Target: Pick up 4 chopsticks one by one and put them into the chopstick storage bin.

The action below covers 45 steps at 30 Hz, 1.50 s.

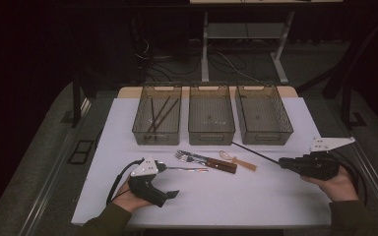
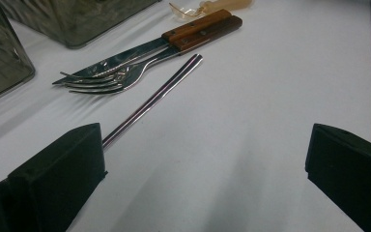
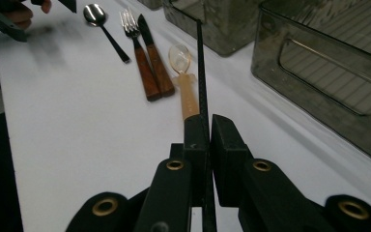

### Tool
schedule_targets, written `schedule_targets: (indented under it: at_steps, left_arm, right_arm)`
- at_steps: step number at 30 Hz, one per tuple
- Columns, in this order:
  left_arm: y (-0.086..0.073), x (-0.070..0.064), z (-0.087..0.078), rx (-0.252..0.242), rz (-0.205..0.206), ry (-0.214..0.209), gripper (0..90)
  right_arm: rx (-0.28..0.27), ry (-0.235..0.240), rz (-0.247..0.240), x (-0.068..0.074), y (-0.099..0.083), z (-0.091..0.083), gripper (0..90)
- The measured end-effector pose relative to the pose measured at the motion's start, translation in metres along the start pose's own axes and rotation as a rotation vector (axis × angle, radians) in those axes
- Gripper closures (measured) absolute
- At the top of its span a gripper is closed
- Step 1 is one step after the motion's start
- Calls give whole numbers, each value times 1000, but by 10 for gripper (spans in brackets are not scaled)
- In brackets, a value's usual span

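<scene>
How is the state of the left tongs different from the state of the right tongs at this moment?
The left tongs stand wide open with nothing between them, while the right tongs are shut on a thin black stick. The left tongs sit beside the metal spoon on the table; the right tongs hold the stick off the table, pointing towards the bins. Both have black jaws.

dim room | table (image 1: 256,191) lit from above | soft shadows | mild blur
</scene>
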<state>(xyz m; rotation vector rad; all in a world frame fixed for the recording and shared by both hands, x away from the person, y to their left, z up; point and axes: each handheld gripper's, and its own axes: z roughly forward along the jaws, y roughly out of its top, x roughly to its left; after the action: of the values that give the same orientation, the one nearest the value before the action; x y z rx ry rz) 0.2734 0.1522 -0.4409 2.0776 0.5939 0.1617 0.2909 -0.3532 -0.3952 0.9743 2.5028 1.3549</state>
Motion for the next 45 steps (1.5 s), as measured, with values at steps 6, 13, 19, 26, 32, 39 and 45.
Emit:
schedule_targets:
  at_steps: [6,13,19,26,32,39,45]
  left_arm:
    - [0,0,0,-1,-1,1,0]
    - [0,0,0,-1,-2,2,0]
    - [0,-1,1,-7,-9,4,0]
    - [0,0,1,-6,-5,3,0]
    - [0,0,0,-6,-5,3,0]
    - [0,1,0,-6,4,1,0]
    - [0,1,0,-9,2,-2,0]
  right_arm:
    - [-16,14,-8,5,6,4,851]
    - [-51,45,-18,10,19,9,850]
    - [-74,60,-27,15,30,15,850]
    - [-77,60,-27,17,40,25,850]
    - [-81,57,-27,20,53,37,851]
    - [-77,61,-23,24,66,53,850]
    - [-81,59,-20,27,77,65,851]
